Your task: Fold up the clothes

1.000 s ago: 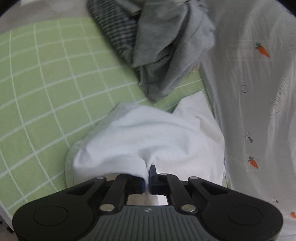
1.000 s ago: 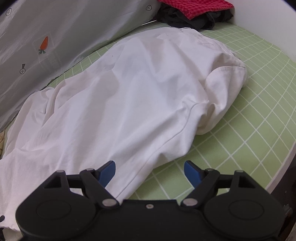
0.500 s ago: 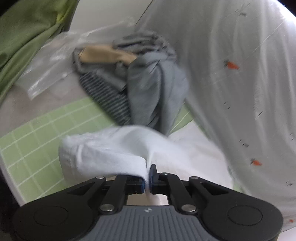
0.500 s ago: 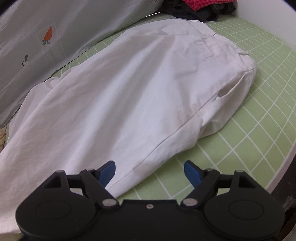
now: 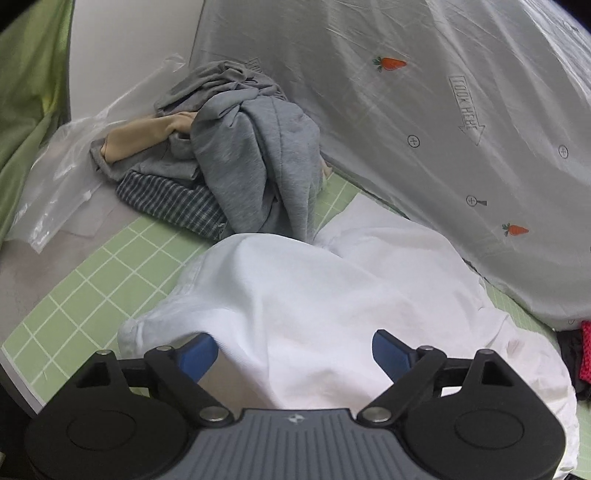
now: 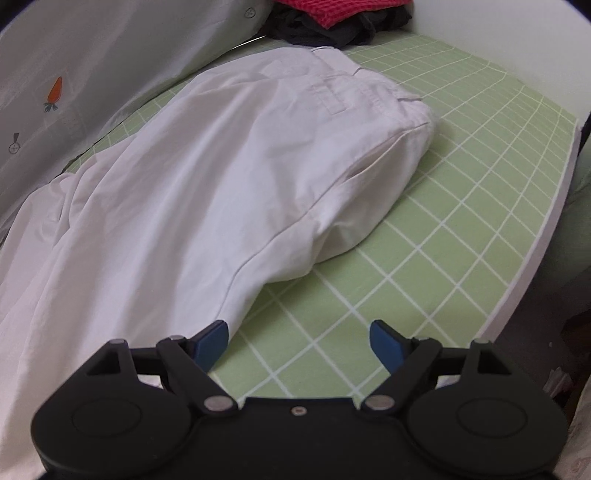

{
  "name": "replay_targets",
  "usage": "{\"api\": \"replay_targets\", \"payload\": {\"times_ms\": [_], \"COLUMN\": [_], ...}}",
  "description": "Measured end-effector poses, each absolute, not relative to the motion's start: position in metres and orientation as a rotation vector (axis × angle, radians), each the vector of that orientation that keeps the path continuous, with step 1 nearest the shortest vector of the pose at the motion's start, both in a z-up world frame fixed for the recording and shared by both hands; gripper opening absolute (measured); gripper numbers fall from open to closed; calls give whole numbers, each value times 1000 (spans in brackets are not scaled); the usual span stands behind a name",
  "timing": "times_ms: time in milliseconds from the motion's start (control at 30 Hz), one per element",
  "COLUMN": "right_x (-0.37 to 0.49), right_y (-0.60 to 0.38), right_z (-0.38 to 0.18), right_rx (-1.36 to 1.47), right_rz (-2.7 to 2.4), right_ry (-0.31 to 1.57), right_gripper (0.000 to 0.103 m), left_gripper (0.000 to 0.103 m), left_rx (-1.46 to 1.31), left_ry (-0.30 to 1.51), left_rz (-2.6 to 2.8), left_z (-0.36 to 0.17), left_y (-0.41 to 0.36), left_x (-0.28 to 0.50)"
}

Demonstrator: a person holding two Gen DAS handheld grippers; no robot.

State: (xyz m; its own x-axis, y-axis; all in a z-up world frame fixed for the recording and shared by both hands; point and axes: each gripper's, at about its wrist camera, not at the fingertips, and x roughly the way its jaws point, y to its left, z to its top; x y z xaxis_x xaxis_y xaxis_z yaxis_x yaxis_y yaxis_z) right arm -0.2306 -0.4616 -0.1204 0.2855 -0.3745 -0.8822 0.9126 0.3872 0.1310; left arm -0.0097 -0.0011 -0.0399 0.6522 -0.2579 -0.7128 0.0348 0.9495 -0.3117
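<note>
i have the left gripper [image 5: 293,354] over the white trousers [image 5: 317,295], its jaws spreading apart right now, the blue pads clear of the cloth even though a hump of white fabric sits between them. my right gripper [image 6: 297,341] also stands wide, jaws still easing outward, with only the green checked mat [image 6: 424,258] between the pads; the left pad is just beside the trousers' edge, and i can't tell whether it touches. the white trousers [image 6: 229,177] lie lengthwise across the mat, waistband and belt loop toward the far end in the right wrist view, legs running back toward me. beyond them on the left wrist side i see a heap of grey clothes [image 5: 255,162] over a striped garment [image 5: 173,203], beside a clear plastic bag [image 5: 66,177]. a pale sheet with carrot prints [image 5: 424,110] rises along the mat's far side. a red and dark pile [image 6: 332,18] sits past the waistband.
</note>
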Motion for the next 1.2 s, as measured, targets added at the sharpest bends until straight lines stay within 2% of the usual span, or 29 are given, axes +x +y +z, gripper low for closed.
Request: {"api": "replay_targets", "payload": {"times_ms": [267, 333, 400, 500, 700, 900, 1033, 1100, 1133, 1167, 1200], "right_x": [-271, -278, -284, -289, -282, -269, -263, -260, -261, -261, -262], "right_y": [-521, -545, -571, -611, -673, -693, -695, -698, -701, -705, -708], "right_z": [-122, -127, -130, -133, -145, -158, -162, -162, -161, -160, -159], "right_rx": [783, 824, 856, 864, 859, 945, 948, 928, 923, 919, 913], "right_rz": [-1048, -1041, -1033, -1015, -906, -848, -833, -834, -841, -847, -851], "right_ry": [806, 785, 748, 714, 741, 790, 793, 790, 783, 777, 769], "right_gripper": [86, 86, 86, 87, 87, 87, 91, 87, 76, 61, 52], "left_gripper": [91, 93, 99, 100, 100, 100, 100, 100, 100, 100, 100], "left_rx": [-267, -263, -257, -263, -336, -436, -388, -398, -413, -431, -435], "left_ry": [783, 747, 713, 671, 642, 659, 656, 671, 677, 682, 684], "left_rz": [-69, -37, -7, 6, -47, -183, -240, -255, -266, -284, -295], "left_z": [-19, -10, 1, 11, 18, 27, 30, 29, 28, 29, 29], "left_y": [-38, -53, -72, -104, -173, -231, -258, -266, -268, -270, -273], "left_x": [-29, -41, -55, -74, -103, -110, -101, -93, -89, -85, -80]}}
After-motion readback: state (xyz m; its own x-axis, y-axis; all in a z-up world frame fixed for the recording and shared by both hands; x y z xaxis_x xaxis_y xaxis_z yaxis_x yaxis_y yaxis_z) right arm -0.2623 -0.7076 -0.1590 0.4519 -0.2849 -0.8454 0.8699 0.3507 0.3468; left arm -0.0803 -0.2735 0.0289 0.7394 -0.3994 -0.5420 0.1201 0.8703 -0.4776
